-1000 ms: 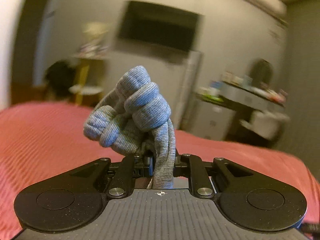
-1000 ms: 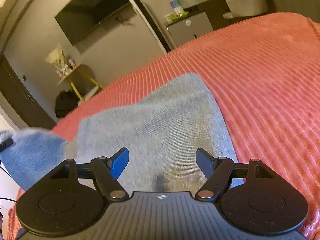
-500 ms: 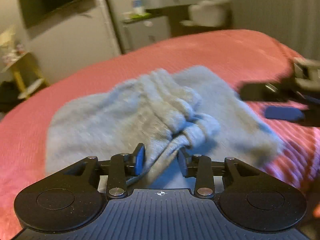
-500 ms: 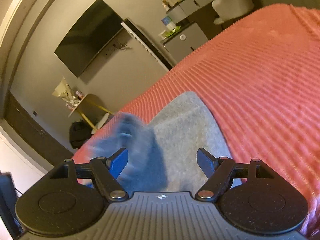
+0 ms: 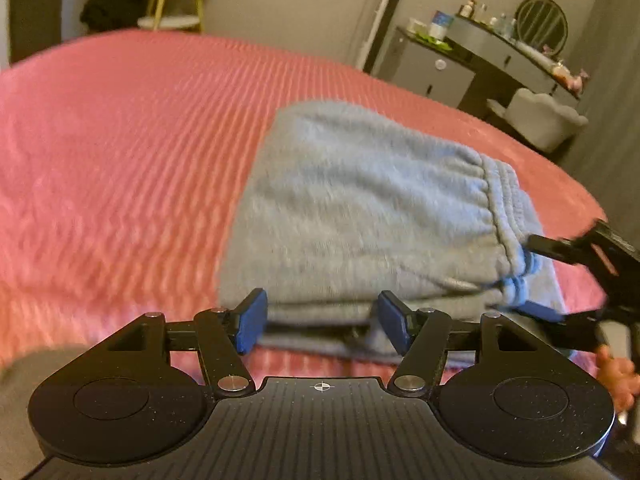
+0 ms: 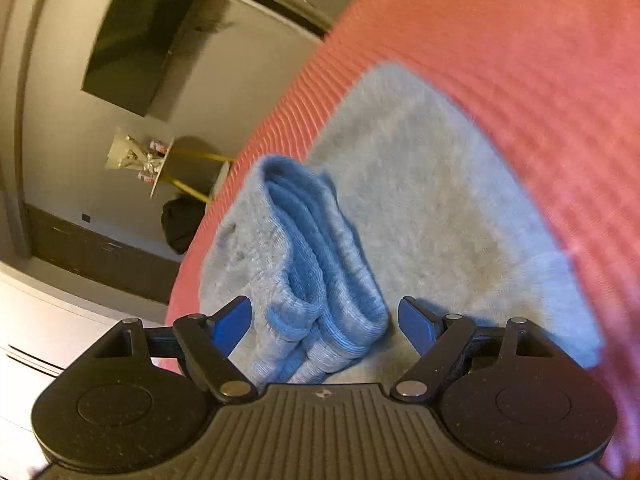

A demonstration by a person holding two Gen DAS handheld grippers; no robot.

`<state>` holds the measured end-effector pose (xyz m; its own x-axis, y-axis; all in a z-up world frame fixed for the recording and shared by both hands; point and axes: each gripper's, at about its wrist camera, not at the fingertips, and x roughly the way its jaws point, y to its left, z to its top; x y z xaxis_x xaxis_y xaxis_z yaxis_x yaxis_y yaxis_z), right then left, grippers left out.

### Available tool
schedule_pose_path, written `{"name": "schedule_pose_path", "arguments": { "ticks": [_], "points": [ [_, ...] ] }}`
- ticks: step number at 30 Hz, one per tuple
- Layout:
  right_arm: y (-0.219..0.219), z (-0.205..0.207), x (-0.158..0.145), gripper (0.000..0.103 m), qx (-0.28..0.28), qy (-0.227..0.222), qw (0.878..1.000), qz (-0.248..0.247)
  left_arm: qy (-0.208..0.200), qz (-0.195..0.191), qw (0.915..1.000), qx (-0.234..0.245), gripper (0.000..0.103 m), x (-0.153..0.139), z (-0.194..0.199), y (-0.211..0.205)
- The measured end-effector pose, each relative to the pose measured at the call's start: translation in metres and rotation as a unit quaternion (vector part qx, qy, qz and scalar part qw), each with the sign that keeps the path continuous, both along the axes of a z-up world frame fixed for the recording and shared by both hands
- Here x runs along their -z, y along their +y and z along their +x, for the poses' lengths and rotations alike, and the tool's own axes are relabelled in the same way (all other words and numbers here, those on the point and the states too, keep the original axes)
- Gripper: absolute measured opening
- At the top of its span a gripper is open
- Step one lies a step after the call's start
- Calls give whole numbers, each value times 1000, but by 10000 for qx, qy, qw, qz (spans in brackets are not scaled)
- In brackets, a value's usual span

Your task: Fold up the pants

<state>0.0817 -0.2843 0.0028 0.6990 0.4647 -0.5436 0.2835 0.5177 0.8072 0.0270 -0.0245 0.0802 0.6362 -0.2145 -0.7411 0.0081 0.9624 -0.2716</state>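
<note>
A bed (image 5: 120, 152) covered in a ribbed pink-red bedspread fills both views. The grey-blue pants (image 5: 360, 208) lie folded into a stack on it, the ribbed cuffs (image 6: 320, 280) bunched on top at one edge. The left gripper (image 5: 322, 322) sits spread at the near edge of the stack, holding nothing. The right gripper (image 6: 324, 320) is spread too, its blue pads either side of the cuffs without pinching them.

Bare pink bedspread (image 5: 120, 152) open to the left of folded grey pants (image 5: 360, 208). On the right, right gripper (image 5: 536, 280) crowding the ribbed cuff (image 6: 320, 280), spread fingers either side of it.
</note>
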Motion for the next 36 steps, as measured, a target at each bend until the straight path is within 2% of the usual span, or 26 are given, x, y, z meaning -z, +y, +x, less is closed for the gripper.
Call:
{"name": "schedule_pose_path", "arguments": {
  "ticks": [3,5,7,8,9,10,14,15,16,17,20,23,25,28,29,30,32,33,36],
  "points": [
    [4,17,11,82,-160,212,9994,218,-9,76,9996,281,67,5,-4,-3],
    [2,26,14,83,-84,323,9980,533,-74,32,9990,430,67,6,-3,-8],
    [2,31,15,67,-18,314,9966,757,-86,16,9985,540,67,9,-5,-9],
    [4,32,17,52,-15,241,9959,872,-49,-22,9984,564,67,10,-4,-9],
    [6,33,18,52,21,220,9957,901,31,-124,9983,574,67,12,-2,-9],
    [8,34,19,52,43,238,9958,879,124,-206,9982,549,67,15,-1,-8],
    [30,48,13,81,-151,255,9972,690,400,-169,9983,385,66,23,3,-10],
    [37,52,8,81,-229,272,9978,561,436,-107,9983,366,66,24,4,-11],
    [44,55,3,76,-264,322,9985,354,472,-57,9983,331,66,25,5,-11],
    [52,58,-5,48,-288,319,9991,63,533,2,9983,252,64,27,7,-11],
    [68,56,-36,47,-396,-85,9988,-288,608,-76,9981,31,66,29,10,-4],
    [71,51,-70,45,-420,-622,9972,-53,521,-167,9984,-127,67,28,9,0],
    [70,46,-90,44,-430,-909,9949,0,395,-98,9988,-276,65,26,8,3],
    [68,38,-114,44,-446,-1275,9908,11,272,-140,9986,-422,57,23,6,9],
    [65,36,-118,44,-477,-1346,9897,45,255,-173,9984,-476,51,23,6,11],
    [59,30,-120,44,-506,-1391,9890,58,242,-165,9981,-540,40,23,5,12],
    [49,21,-121,44,-495,-1433,9884,-15,263,-119,9976,-632,24,23,5,14],
    [45,18,-120,44,-434,-1414,9890,-30,275,-153,9974,-645,20,24,6,16],
    [29,7,-112,44,-201,-1277,9916,-11,114,-325,9979,-549,20,19,2,19]
  ]
}}
